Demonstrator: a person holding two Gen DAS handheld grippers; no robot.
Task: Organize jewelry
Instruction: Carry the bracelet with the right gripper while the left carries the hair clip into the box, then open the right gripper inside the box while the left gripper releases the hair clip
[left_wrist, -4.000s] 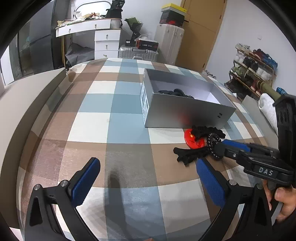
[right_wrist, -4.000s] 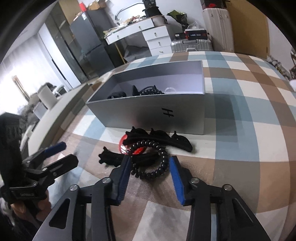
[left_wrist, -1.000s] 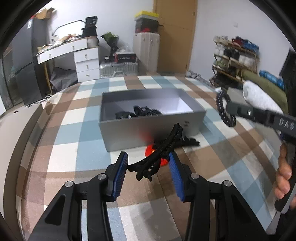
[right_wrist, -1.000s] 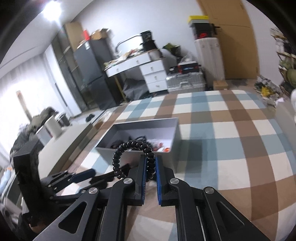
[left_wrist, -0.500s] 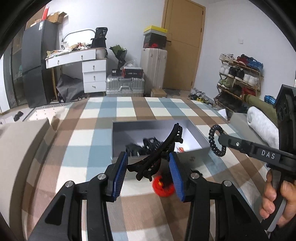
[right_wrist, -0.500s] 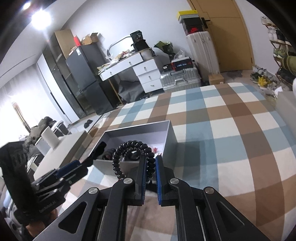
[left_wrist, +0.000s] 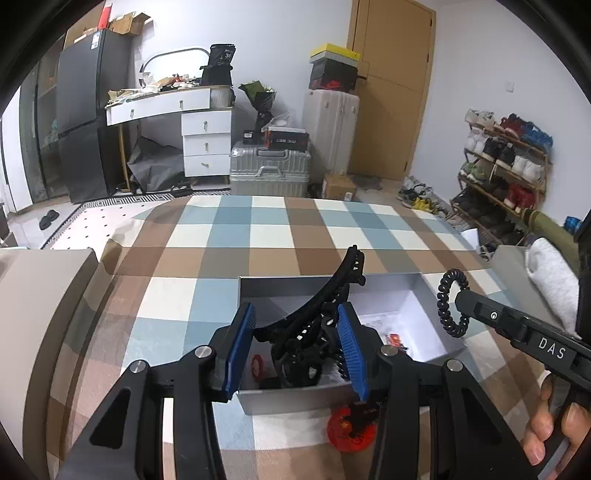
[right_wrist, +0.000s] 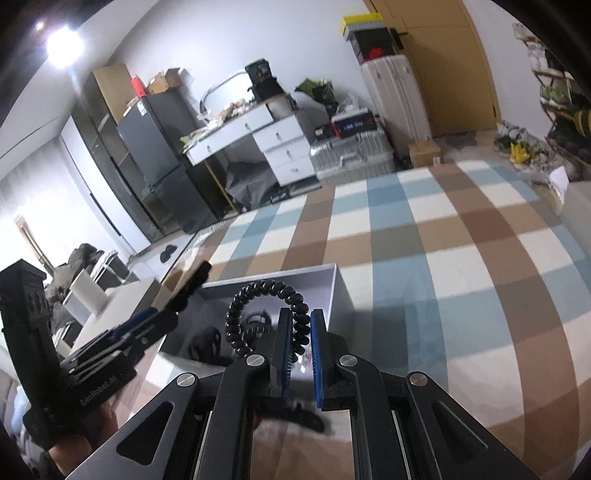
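Both grippers have risen off the checked bedspread (left_wrist: 258, 229) over the grey box (left_wrist: 439, 332), left gripper (left_wrist: 295, 338) part-open fingers clamping a black hair claw (left_wrist: 332, 291), right gripper (right_wrist: 299, 350) pinched on a spiral hair tie (right_wrist: 266, 288) at its twelve o'clock, so drop-off looks next; "DAS" is legible.

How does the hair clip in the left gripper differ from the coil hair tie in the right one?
The hair clip is a long curved bar with teeth; the coil tie is a closed spiral ring. The clip is the larger piece and spans the left gripper between fairly wide jaws, while the tie is pinched by one side in the nearly closed right gripper. Both are black and held above the grey box.
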